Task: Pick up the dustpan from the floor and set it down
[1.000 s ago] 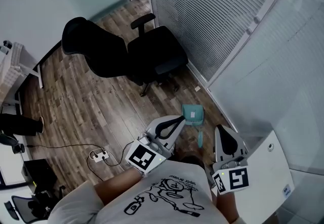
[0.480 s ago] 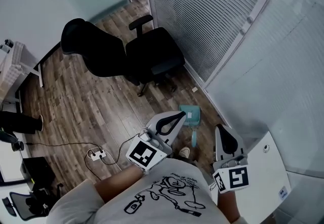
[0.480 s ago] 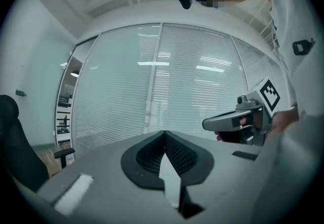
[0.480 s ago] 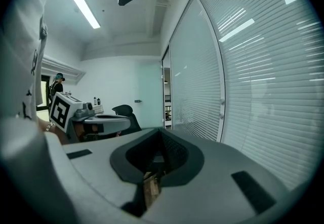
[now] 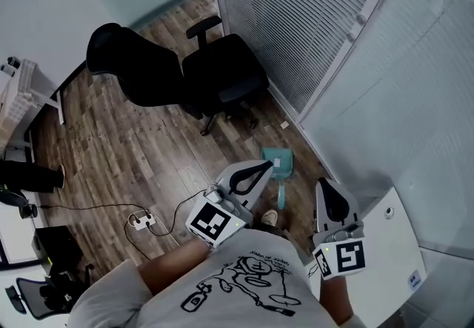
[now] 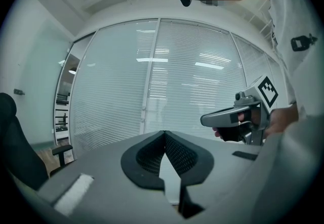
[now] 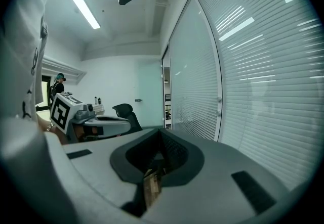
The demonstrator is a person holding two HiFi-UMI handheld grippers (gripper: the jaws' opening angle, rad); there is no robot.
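Dustpan (image 5: 279, 165) pickup has not begun: the teal pan lies flat on the wood floor (image 5: 111, 149) beside the glass wall (image 5: 311, 23), its handle pointing toward the person. At the left, the power strip (image 5: 141, 221) and the two black office chairs (image 5: 178, 75) have slid slightly up and left in the head view over the last second. A shoe (image 5: 269, 221) has also come into sight just below the handle, so the person has stepped closer. The left gripper (image 5: 264, 166) hangs level well above the floor, its fingers closed on nothing. The pan itself has not moved. The right gripper (image 5: 323, 187), near the white surface (image 5: 396, 245), likewise has its fingers shut and empty. The approach looks nearly done. What remains is stooping, opening fingers and taking hold of the handle.
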